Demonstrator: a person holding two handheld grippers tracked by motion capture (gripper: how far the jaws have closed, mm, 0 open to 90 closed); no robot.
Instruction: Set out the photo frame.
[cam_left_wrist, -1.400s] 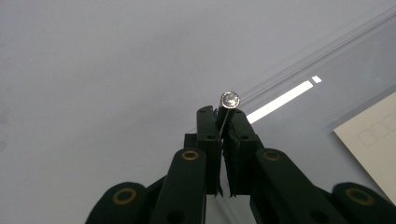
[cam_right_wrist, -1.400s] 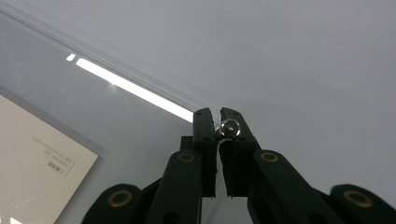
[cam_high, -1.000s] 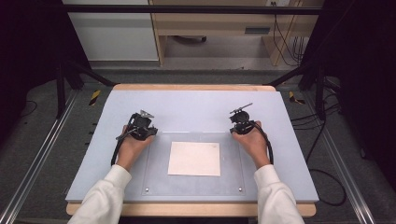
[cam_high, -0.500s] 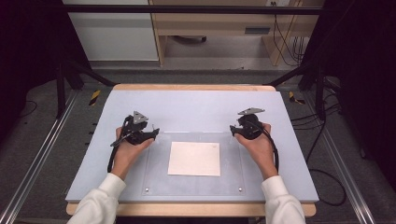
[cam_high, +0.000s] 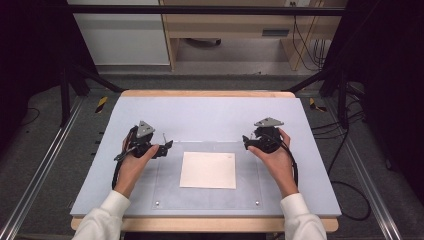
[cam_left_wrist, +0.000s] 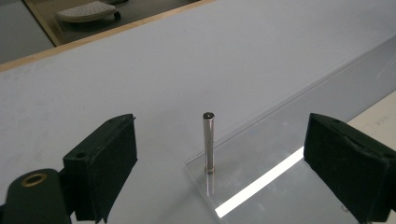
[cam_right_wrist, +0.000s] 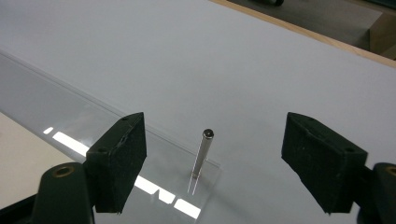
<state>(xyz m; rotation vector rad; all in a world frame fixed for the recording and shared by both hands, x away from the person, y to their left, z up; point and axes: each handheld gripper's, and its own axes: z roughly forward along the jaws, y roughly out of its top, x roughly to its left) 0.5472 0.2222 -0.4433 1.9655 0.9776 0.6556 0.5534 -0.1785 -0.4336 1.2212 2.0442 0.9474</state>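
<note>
A clear acrylic plate lies on the pale blue board, with a white paper sheet on its middle. A thin metal pin stands upright at each far corner. My left gripper is at the far left corner. Its jaws have just been opening and now stand wide on either side of the left pin without touching it. My right gripper is at the far right corner. Its jaws have also just been opening, and the right pin stands free between them.
The pale blue board rests on a wooden table whose edge shows at the back. Two small screws sit in the plate's near corners. Black frame legs and cables stand beside the table on both sides.
Both hands have shifted a little toward the near side and slightly apart. The grippers have turned, and their jaws now stand apart around the corner pins.
</note>
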